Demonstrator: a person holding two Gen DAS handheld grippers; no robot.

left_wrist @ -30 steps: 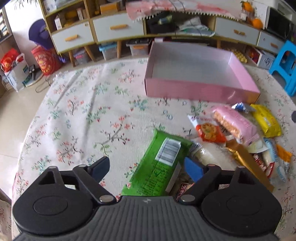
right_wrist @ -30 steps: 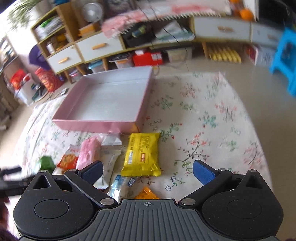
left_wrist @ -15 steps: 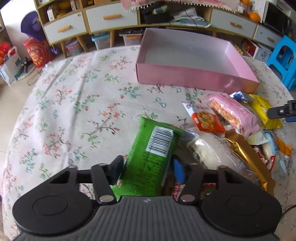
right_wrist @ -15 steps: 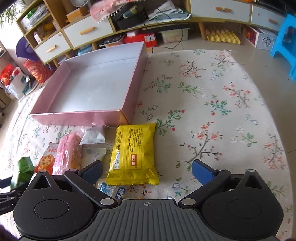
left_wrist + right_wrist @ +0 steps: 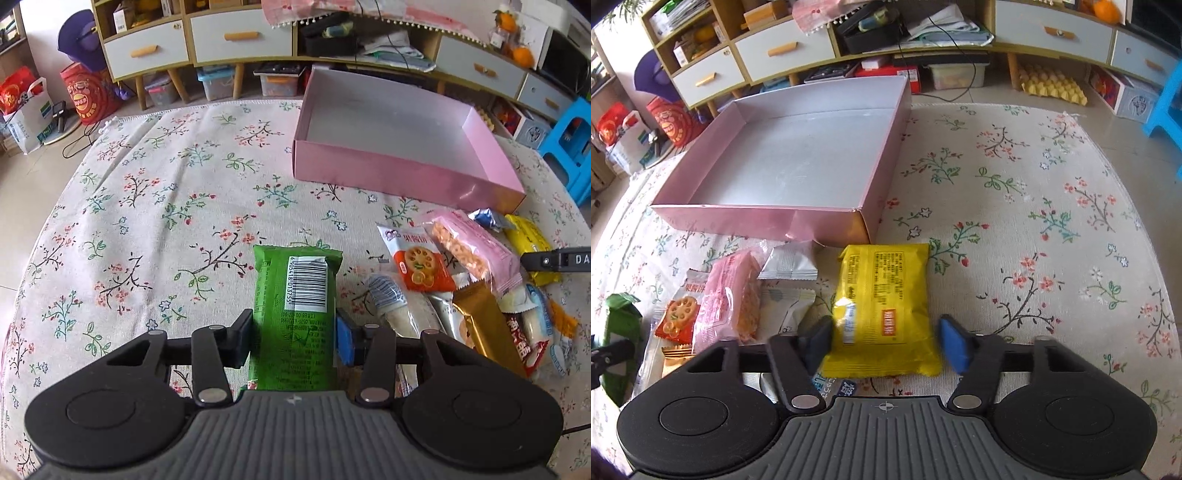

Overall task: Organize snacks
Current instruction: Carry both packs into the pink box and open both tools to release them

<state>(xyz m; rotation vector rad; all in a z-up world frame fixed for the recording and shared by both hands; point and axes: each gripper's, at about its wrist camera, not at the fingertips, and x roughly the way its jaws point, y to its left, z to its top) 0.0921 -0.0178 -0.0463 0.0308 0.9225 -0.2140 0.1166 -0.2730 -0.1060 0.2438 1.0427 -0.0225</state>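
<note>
Both grippers' jaws have narrowed: left gripper (image 5: 293,334) is clamping the green foil snack pack (image 5: 295,314); right gripper (image 5: 884,341) is closing around the yellow plastic snack bag (image 5: 882,295), its blue pad still apart at 3 o'clock.

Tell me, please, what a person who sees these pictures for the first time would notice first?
Probably the two bright packets between the tongs: a long green foil snack packet in the left tongs, whose closing pads touch its sides, and a yellow pillow-shaped snack packet between the closing right tongs, one pad still apart. Behind them, the wide shallow pink cardboard box stands empty on the flowered tablecloth.
</note>
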